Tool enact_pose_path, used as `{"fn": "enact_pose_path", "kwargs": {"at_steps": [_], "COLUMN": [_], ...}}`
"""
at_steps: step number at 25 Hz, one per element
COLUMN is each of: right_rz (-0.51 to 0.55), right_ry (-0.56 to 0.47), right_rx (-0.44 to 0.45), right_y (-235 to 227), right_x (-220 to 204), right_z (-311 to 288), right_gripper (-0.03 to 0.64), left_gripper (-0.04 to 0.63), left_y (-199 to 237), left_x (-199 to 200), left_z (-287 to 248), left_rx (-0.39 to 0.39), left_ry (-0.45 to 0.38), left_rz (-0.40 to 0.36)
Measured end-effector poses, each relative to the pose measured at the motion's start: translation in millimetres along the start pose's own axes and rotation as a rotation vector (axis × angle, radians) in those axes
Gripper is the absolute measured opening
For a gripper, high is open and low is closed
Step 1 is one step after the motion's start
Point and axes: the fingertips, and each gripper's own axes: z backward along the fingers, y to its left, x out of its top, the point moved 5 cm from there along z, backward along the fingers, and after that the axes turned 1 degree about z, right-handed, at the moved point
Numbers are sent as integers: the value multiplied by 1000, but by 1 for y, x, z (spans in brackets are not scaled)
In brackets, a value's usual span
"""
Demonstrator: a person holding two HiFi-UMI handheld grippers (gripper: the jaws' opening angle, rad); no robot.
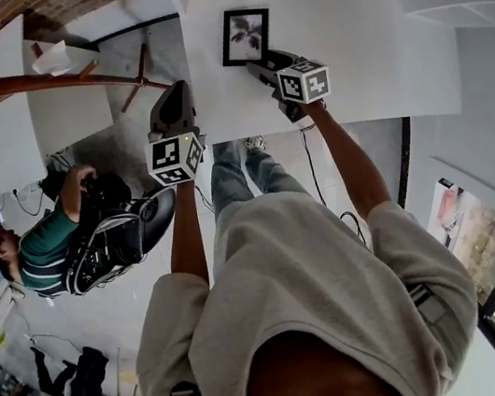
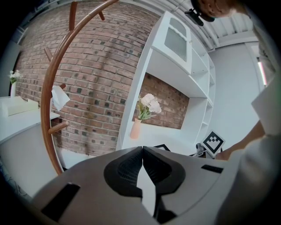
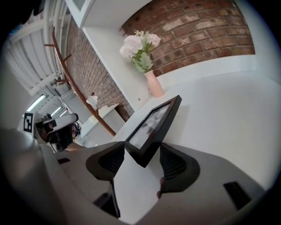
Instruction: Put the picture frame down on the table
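Note:
A black picture frame with a leaf print lies on the white table, and it looks flat. My right gripper reaches over the table's near edge to the frame's near corner. In the right gripper view that corner of the frame pokes in between the jaws of my right gripper, which stand open; the left pad is at the corner and a gap shows on the right. My left gripper hangs left of the table, off its edge. Its jaws are shut on nothing.
A pink vase of white flowers stands on the table beyond the frame, also seen as the vase from the left. A curved wooden coat stand rises at the left. A seated person with a bag is on the floor at left.

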Motion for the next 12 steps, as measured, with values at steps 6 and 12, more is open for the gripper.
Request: {"fn": "enact_pose_path", "kwargs": {"at_steps": [6,12], "right_rz": [189,275], "right_ry": [93,146], "right_rx": [-71,-130], "right_y": [-2,-6], "right_x": [-8,-14], "right_z": [-3,-2], "right_gripper": [267,267], "left_gripper": [17,17], "left_y": [-5,-9], "left_x": [-1,0], "left_z": [0,-1], "left_rx": [-3,-6], "left_ry": [-1,-4], "left_rz": [2,2]}}
